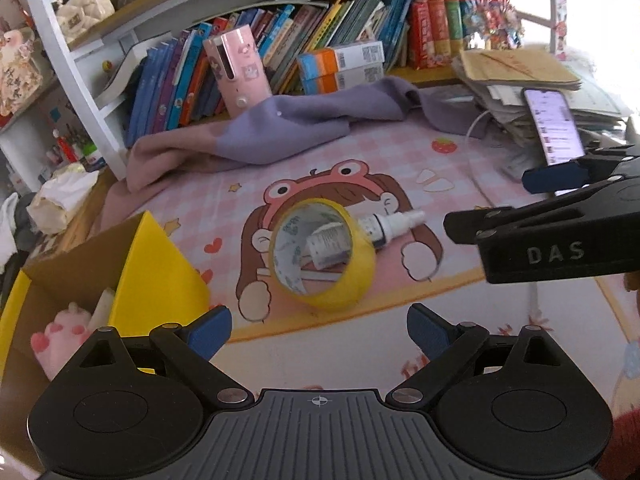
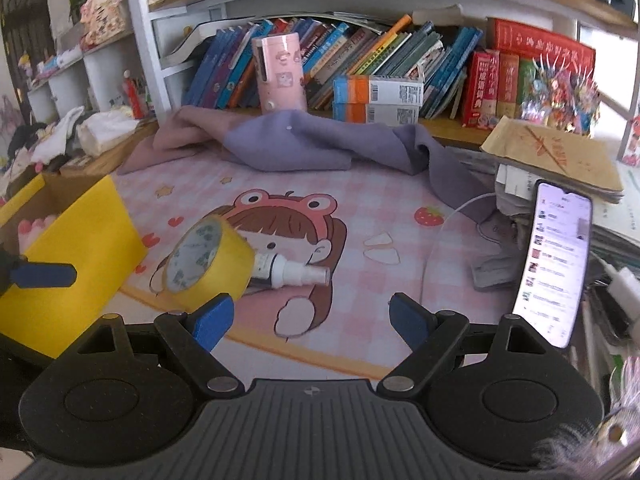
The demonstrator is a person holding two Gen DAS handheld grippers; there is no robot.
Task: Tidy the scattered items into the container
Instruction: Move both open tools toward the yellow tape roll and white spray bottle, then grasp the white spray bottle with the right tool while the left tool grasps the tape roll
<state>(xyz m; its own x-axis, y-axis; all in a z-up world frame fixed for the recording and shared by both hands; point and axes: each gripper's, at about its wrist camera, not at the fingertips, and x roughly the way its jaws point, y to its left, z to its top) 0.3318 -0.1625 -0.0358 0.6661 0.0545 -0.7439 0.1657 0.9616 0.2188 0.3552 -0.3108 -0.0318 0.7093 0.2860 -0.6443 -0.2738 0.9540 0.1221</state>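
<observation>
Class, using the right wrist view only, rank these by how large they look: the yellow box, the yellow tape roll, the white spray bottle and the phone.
1. yellow box, partly cut off
2. phone, nearer the camera
3. yellow tape roll
4. white spray bottle, partly hidden by the tape roll

mat [image 2: 360, 208] centre open | yellow box [image 2: 76, 240] left | phone [image 2: 556, 264] right

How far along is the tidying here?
Partly done: a pink plush toy already sits in the yellow box. Nothing is in hand; the left gripper and right gripper are open. The yellow tape roll and spray bottle remain on the mat.
</observation>
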